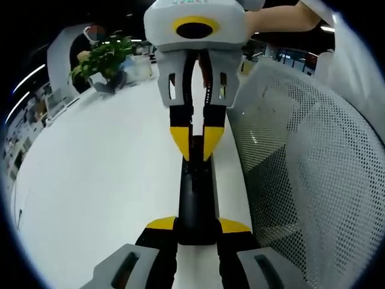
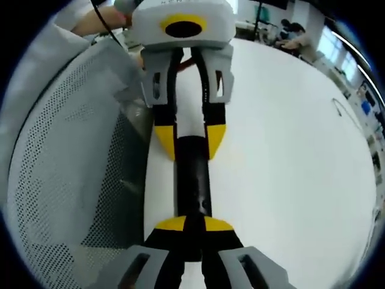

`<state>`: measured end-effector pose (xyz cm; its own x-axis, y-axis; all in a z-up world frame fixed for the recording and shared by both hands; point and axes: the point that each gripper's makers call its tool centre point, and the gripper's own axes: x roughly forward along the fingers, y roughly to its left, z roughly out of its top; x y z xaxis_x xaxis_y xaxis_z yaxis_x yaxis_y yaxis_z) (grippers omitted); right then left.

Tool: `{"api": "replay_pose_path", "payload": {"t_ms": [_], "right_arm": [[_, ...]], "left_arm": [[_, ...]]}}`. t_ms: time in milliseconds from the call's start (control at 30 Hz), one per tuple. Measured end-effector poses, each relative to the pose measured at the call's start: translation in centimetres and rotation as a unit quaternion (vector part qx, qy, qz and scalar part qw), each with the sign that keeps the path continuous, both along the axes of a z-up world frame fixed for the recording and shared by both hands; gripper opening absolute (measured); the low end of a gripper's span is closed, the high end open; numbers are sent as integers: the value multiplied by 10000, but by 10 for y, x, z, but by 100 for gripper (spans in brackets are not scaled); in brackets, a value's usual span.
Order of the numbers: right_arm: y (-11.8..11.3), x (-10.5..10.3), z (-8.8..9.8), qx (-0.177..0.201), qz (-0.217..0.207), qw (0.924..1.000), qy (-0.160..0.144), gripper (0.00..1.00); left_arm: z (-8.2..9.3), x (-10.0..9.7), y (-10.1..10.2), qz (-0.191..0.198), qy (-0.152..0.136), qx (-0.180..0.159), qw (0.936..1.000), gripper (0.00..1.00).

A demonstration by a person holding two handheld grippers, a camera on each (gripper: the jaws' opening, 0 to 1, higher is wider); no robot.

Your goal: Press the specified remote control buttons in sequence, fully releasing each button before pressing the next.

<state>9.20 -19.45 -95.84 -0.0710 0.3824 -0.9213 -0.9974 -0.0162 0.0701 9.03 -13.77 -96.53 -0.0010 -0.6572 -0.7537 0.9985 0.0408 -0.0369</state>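
lengthwise, remote between both hand-held grippers

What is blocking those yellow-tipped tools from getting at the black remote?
Nothing visible. The black remote is already gripped at both ends: the left tool closes on one end, the right tool on the other, above the white table.

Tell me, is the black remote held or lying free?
Held: left gripper and right gripper are each shut on an end of the remote.
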Motion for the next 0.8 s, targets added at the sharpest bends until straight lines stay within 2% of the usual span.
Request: {"api": "replay_pose_path", "payload": {"t_ms": [133, 300, 500, 600, 800], "right_arm": [[-1, -1, 1, 50, 3, 10000, 20, 5], [-9, 0, 0, -40, -25, 10000, -14, 5], [-7, 0, -1, -153, -111, 9998, -65, 5], [-7, -1, -2, -248, 51, 9994, -220, 5], [-8, 1, -3, -213, -159, 9995, -153, 5]], "left_arm": [[0, 0, 0, 10, 27, -23, 10000, 24], [0, 0, 0, 26, 12, -18, 10000, 24], [0, 1, 0, 46, -12, -36, 10000, 24], [0, 1, 0, 28, -17, -10, 10000, 24], [0, 1, 0, 19, -34, -22, 10000, 24]]}}
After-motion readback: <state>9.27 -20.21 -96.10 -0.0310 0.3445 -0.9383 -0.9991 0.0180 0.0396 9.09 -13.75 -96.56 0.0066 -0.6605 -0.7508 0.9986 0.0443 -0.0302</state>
